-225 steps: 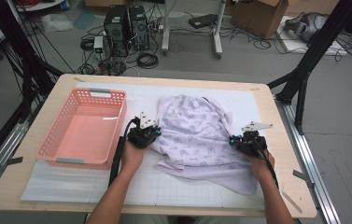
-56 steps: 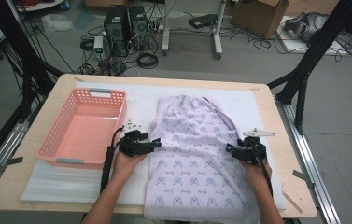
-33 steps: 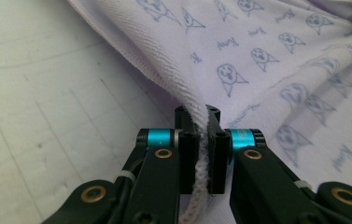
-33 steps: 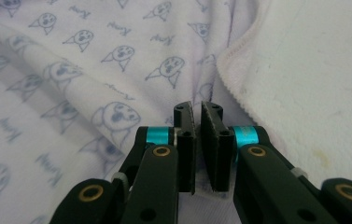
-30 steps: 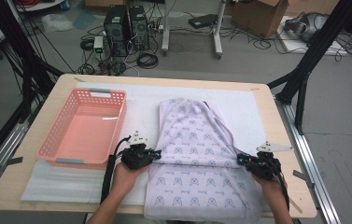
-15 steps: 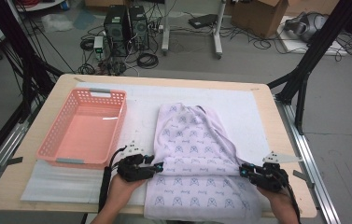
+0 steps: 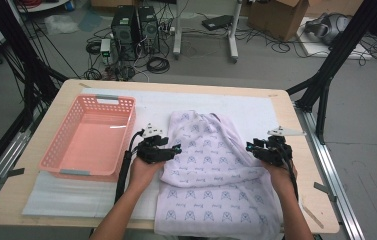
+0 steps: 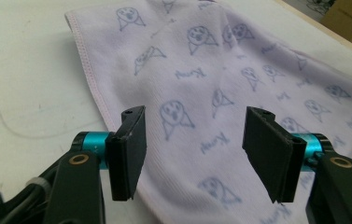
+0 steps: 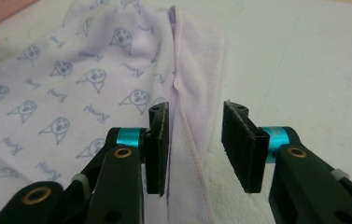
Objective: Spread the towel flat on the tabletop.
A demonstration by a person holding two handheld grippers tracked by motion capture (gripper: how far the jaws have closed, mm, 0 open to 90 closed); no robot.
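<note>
With both sets of fingers just eased apart, released: printed lilac towel (image 7: 216, 170) below left gripper (image 8: 197, 154) and right gripper (image 9: 194, 149). Hem between right fingers (image 9: 157, 144), untouched, flattened for folding on worktop (image 7: 296, 120).

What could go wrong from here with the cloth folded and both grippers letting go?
The cloth hangs over the near table edge, so its weight may drag it off. Both the left gripper and right gripper have just been opening above its hems; lifting away carelessly could snag an edge and spoil the fold.
</note>
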